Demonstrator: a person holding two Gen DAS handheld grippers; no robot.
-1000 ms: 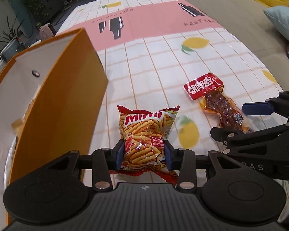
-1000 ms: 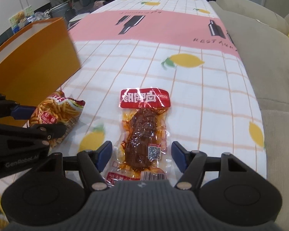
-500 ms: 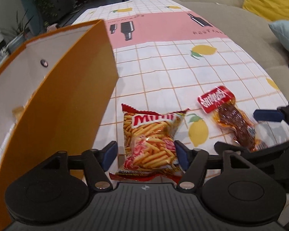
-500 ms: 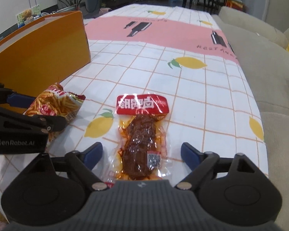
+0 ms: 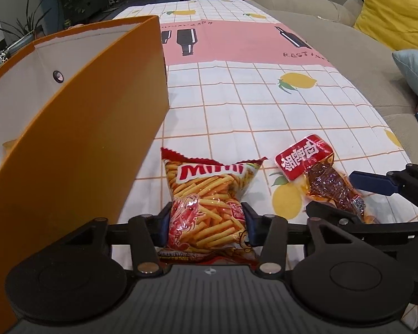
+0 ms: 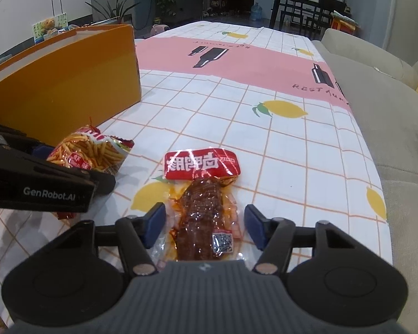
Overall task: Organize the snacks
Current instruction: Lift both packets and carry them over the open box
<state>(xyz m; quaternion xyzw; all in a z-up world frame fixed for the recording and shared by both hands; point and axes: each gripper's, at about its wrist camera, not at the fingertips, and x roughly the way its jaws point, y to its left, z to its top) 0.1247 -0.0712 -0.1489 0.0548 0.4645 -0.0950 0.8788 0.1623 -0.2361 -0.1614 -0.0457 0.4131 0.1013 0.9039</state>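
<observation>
A red and yellow bag of chip sticks [image 5: 209, 189] lies on the tablecloth beside the orange box [image 5: 83, 128]. My left gripper [image 5: 207, 222] is closing, and its blue pads press the bag's two sides. To the right lies a clear packet of dark meat with a red label [image 6: 202, 194]. My right gripper [image 6: 204, 225] straddles the packet's lower half. Its jaws are closing, with a gap still showing on each side of the packet. In the right wrist view the chip bag [image 6: 89, 153] pokes out behind the left gripper's black finger [image 6: 41, 183].
The orange box [image 6: 61, 83] stands open at the left, white inside. The lemon-print tablecloth [image 5: 237, 105] stretches far ahead. A beige sofa [image 5: 334, 41] runs along the table's right edge, with a yellow cushion [image 5: 395, 14] and a blue cushion [image 5: 415, 72].
Both grippers opened wide half a second ago and have narrowed again. The left pads let go of the chip bag, then came back onto its sides. The right pads stand closer to the meat packet.
</observation>
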